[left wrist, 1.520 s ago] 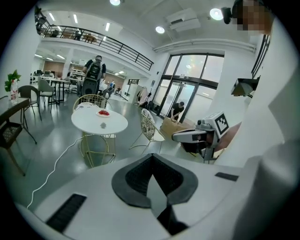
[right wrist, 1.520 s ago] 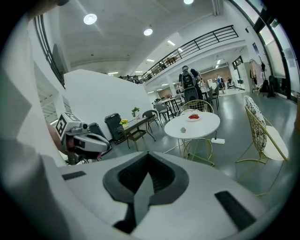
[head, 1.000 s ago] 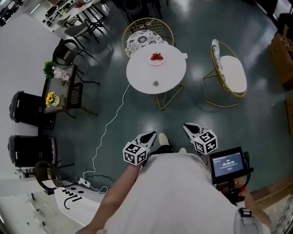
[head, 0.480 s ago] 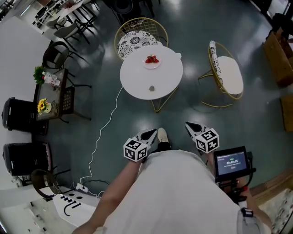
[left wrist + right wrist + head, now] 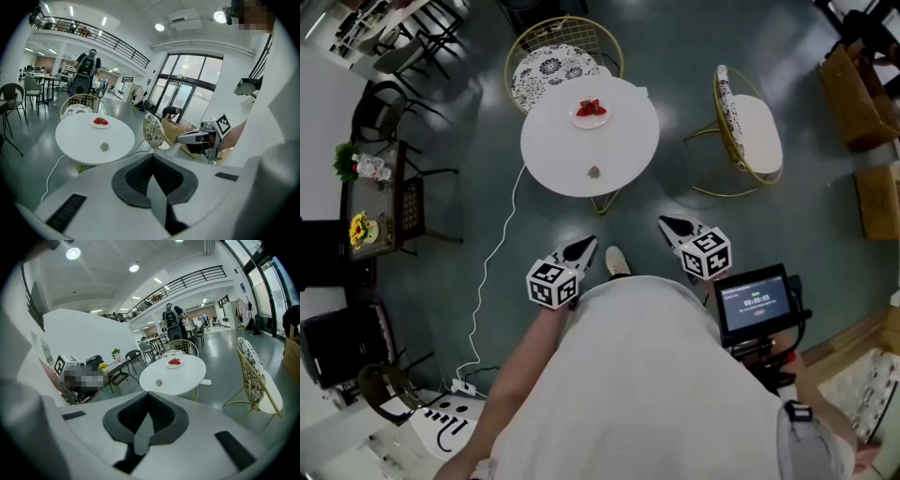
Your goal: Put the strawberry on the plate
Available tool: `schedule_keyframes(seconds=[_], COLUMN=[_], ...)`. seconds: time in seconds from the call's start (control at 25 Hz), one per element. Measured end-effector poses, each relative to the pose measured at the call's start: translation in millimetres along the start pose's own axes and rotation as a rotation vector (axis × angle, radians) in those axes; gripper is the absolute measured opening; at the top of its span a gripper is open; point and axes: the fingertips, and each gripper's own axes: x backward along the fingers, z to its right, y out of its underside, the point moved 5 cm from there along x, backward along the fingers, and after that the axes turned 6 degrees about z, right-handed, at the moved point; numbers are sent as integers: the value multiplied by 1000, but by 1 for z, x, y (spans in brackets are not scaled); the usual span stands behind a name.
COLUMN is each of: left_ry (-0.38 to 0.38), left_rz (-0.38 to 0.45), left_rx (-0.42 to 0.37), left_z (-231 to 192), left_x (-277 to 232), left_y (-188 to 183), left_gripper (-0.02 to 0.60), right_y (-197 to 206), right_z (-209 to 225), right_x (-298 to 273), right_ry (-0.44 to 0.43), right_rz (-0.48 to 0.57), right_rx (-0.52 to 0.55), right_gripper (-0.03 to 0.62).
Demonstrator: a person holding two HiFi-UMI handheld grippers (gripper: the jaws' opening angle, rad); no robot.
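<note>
The person stands well apart from the round white table (image 5: 623, 155), so both tools hang low by the waist with their tips aimed forward at it. The left gripper (image 5: 584, 247) has its jaws pressed fully together with nothing between them. The right gripper (image 5: 668, 225) is the same, closed and empty. That fits a stance where there is nothing within reach to take hold of.

The plate (image 5: 590, 119) sits toward the far side of the table and already carries red fruit, which looks like strawberry (image 5: 591, 108). A small piece (image 5: 593, 172) lies alone nearer the near edge, well apart from the plate. The right gripper view shows a hint of red on it, but it is too small to name for sure. I judge it to be the item meant for the plate, lying on the side the person would reach first.

2 wire chairs flank the table, 1 (image 5: 551, 66) at the far side and 1 (image 5: 750, 131) to the right, leaving the near side free for an approach. A white cable (image 5: 485, 281) trails over the floor to the left. A small screen (image 5: 756, 302) rides by the person's right side.
</note>
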Motion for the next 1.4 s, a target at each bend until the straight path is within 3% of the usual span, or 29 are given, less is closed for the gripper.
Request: schedule_keyframes(seconds=[0.64, 1.08, 1.4], left_ry=[10, 3, -50], left_rz=[34, 41, 35], left_rx=[10, 1, 18], left_z=[-89, -95, -110], left_x=[4, -6, -26], left_y=[-44, -56, -67], left_gripper=[3, 3, 3], right_y=[-61, -67, -80], right_z=[-14, -2, 24], right_x=[-85, -98, -124], right_ry=[8, -7, -58], right_rz=[-13, -28, -37], right_rx=[56, 68, 78], right_gripper=[5, 5, 5])
